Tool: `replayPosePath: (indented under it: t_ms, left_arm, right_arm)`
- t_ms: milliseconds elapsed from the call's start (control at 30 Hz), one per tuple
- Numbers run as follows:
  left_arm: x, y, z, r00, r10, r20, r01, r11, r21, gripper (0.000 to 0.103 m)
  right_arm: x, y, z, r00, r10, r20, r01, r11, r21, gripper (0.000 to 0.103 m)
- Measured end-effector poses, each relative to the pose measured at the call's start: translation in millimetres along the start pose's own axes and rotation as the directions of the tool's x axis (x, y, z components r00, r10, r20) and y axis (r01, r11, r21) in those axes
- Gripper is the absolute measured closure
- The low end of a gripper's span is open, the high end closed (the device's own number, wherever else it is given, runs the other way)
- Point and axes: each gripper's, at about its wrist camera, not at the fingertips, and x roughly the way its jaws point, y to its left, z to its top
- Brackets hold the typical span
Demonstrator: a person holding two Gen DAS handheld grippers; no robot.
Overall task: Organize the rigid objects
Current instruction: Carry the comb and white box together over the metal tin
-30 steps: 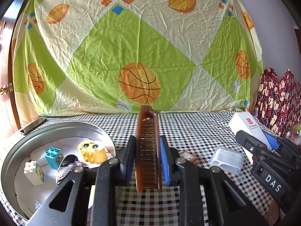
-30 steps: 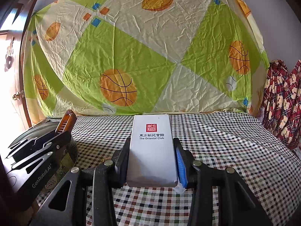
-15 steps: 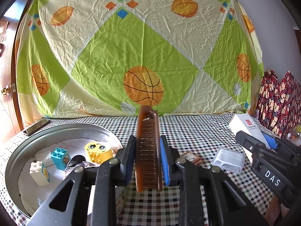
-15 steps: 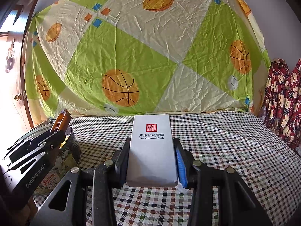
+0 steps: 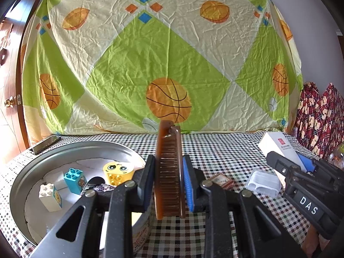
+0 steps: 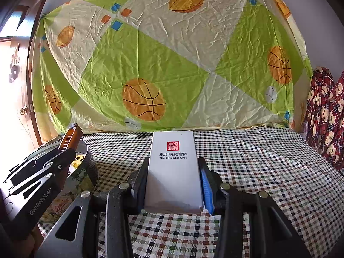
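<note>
My left gripper (image 5: 168,165) is shut on a brown comb (image 5: 169,163), held above the checked tablecloth just right of a round metal tin (image 5: 25,172). Inside the tin lie a yellow face block (image 5: 117,170), a blue block (image 5: 74,179) and a white block (image 5: 50,196). My right gripper (image 6: 173,169) is shut on a white box (image 6: 173,167) printed "The Oriental Club", held over the cloth. In the right wrist view the left gripper (image 6: 66,144) with the comb (image 6: 71,138) shows at the left, by the tin (image 6: 90,161).
On the cloth lie a small brown card pack (image 5: 221,180) and a clear plastic case (image 5: 263,182) between the grippers. A dark flat device (image 5: 44,144) rests at the far left edge. A basketball-print sheet (image 5: 167,64) hangs behind; patterned fabric (image 5: 318,116) stands at the right.
In the left wrist view the tin and its blocks have slid slightly right and the backdrop lower. The right wrist view has shifted a little. Both grips are unchanged.
</note>
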Motion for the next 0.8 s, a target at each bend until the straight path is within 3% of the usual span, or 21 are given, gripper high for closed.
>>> replayPosePath:
  t_ms: [800]
  left_arm:
    - [-6, 13, -1, 1.000, 0.010, 0.012, -0.009, 1.000, -0.025, 0.079]
  right_arm:
    - [3, 22, -1, 0.998, 0.061, -0.004, -0.061, 0.998, -0.010, 0.058]
